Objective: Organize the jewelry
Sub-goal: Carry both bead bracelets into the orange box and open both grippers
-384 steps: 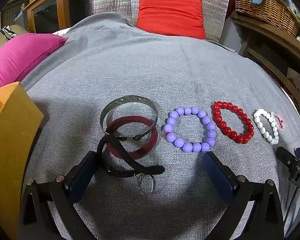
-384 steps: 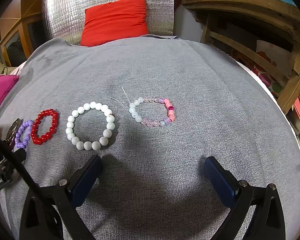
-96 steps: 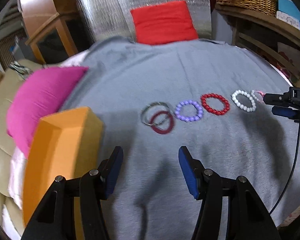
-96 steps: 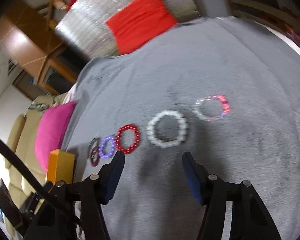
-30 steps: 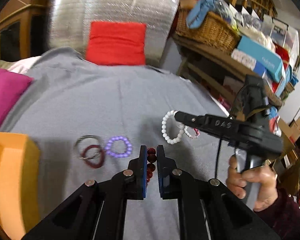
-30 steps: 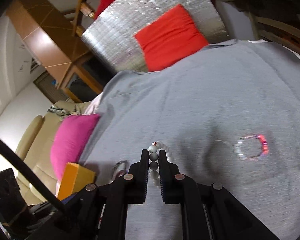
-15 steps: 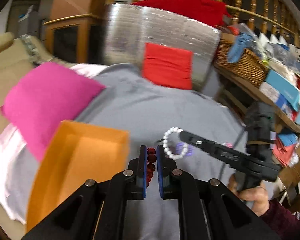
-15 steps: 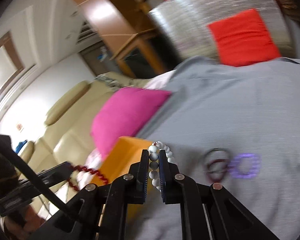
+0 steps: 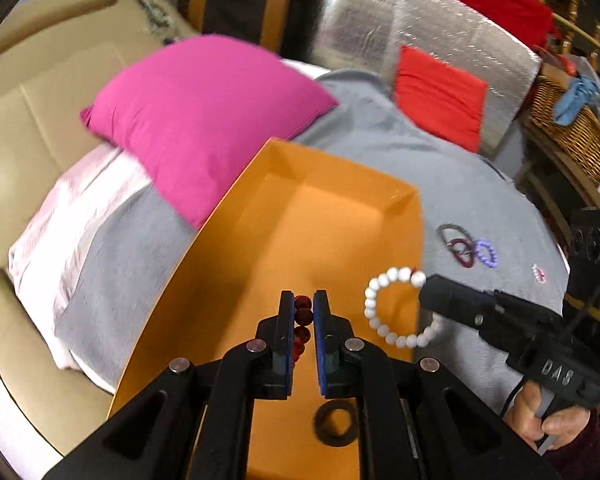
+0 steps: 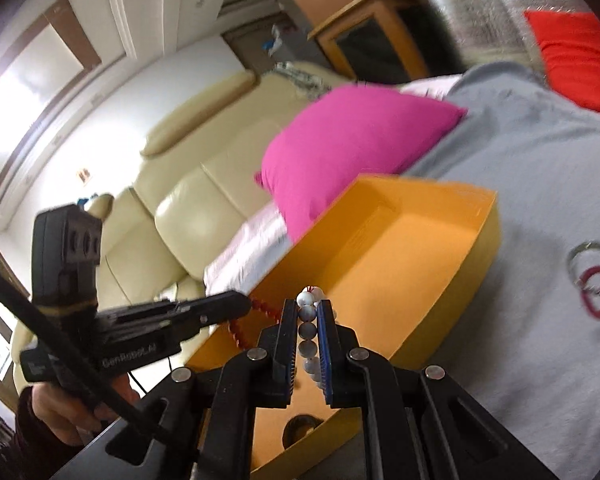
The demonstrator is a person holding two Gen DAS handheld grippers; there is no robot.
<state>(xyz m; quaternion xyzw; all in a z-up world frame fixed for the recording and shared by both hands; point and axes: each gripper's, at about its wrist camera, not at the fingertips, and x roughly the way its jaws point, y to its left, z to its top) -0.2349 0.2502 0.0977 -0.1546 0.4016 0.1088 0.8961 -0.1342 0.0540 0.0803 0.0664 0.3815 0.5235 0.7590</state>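
My left gripper (image 9: pixel 303 300) is shut on the red bead bracelet (image 9: pixel 302 322) and holds it above the open orange box (image 9: pixel 324 216). My right gripper (image 10: pixel 305 307) is shut on the white bead bracelet (image 10: pixel 307 332), also over the orange box (image 10: pixel 404 248). In the left wrist view the white bracelet (image 9: pixel 384 312) hangs from the right gripper's tip at the box's right edge. In the right wrist view the red bracelet (image 10: pixel 256 312) hangs from the left gripper's tip. A black ring-shaped item (image 9: pixel 335 422) lies on the box floor.
On the grey cloth (image 9: pixel 480 200) lie a metal bangle with a dark red band (image 9: pixel 458 242), a purple bead bracelet (image 9: pixel 486 254) and a pink bracelet (image 9: pixel 538 274). A magenta pillow (image 9: pixel 204 116) lies left of the box, a red cushion (image 9: pixel 440 96) behind.
Both grippers have swung left with their bracelets, from over the grey cloth to above the orange box. The box now fills the middle of both views.
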